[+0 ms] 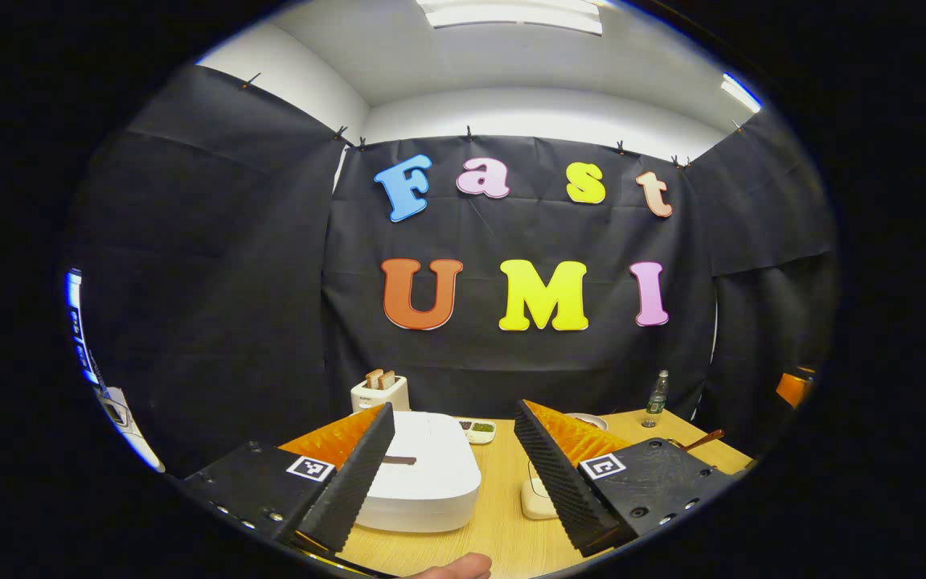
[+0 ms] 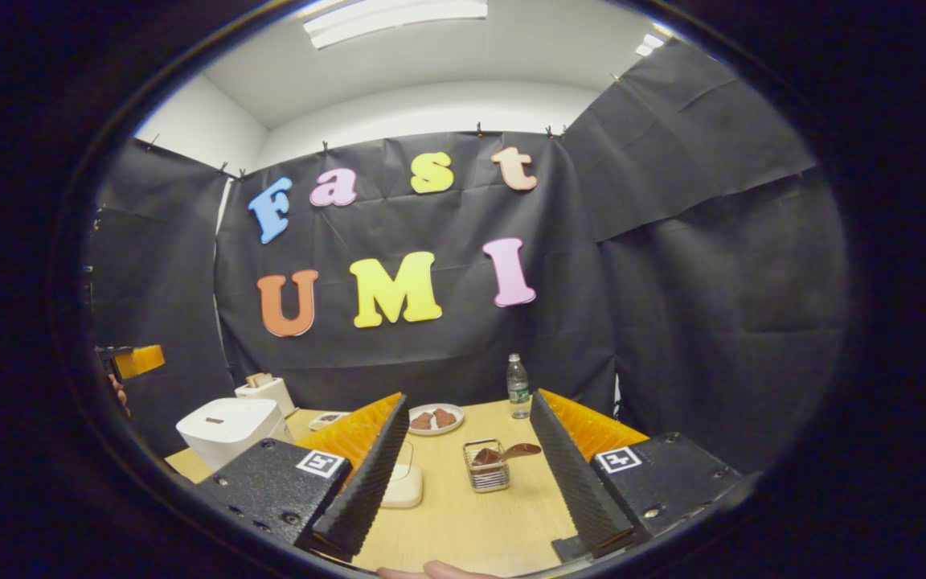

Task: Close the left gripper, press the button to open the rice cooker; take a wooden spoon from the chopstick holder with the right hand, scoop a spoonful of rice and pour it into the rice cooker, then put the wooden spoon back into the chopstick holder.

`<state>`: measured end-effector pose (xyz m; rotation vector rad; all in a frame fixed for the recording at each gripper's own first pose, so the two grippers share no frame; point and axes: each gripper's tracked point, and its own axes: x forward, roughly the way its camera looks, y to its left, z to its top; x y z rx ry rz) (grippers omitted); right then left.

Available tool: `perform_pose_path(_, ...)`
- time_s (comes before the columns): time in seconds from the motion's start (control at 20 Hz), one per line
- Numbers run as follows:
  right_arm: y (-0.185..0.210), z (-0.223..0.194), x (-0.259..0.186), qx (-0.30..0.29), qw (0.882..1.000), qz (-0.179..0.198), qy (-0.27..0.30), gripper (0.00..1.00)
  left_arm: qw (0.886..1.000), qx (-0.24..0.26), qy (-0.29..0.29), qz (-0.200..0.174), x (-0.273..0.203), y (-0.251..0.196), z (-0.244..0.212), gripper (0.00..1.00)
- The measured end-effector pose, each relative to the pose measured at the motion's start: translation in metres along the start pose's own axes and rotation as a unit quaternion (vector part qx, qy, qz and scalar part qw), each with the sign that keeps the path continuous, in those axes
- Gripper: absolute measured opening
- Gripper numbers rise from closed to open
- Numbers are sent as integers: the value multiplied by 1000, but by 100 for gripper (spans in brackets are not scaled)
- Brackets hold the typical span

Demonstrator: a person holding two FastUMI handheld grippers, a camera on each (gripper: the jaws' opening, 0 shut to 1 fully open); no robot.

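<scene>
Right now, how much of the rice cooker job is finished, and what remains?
Nothing looks done yet. The rice cooker has its lid down, and the left gripper is open above the table, though it must close before pressing the button. The wooden spoon sits in the chopstick holder; the right gripper is open and empty. Opening, scooping, pouring and returning the spoon remain.

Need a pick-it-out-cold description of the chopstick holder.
On the light wooden table, look between the right gripper's open fingers, in front of the white plate and clear plastic bottle. The chopstick holder is the small wire basket, alone holding a brown wooden spoon.
</scene>
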<state>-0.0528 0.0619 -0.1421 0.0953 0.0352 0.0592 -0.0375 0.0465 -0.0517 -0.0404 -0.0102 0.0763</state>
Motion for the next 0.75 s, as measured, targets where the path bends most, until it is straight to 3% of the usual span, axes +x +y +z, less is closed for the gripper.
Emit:
perform_pose_path(0.05,2,2,-2,0,1000,3,-3,93,1000,7,-1,4,-5,-2,2,95)
perform_pose_path(0.1,5,6,-4,-1,1000,3,-8,98,1000,18,-7,6,-10,-3,5,95)
perform_pose_path(0.2,12,11,-6,-6,1000,5,-14,98,1000,22,-20,8,-19,-7,8,95)
perform_pose_path(0.55,38,3,-8,-25,999,26,-15,98,998,12,-53,-44,-50,-34,6,96)
perform_pose_path(0.75,42,2,-8,-26,999,29,-18,98,997,21,-63,-38,-54,-27,10,95)
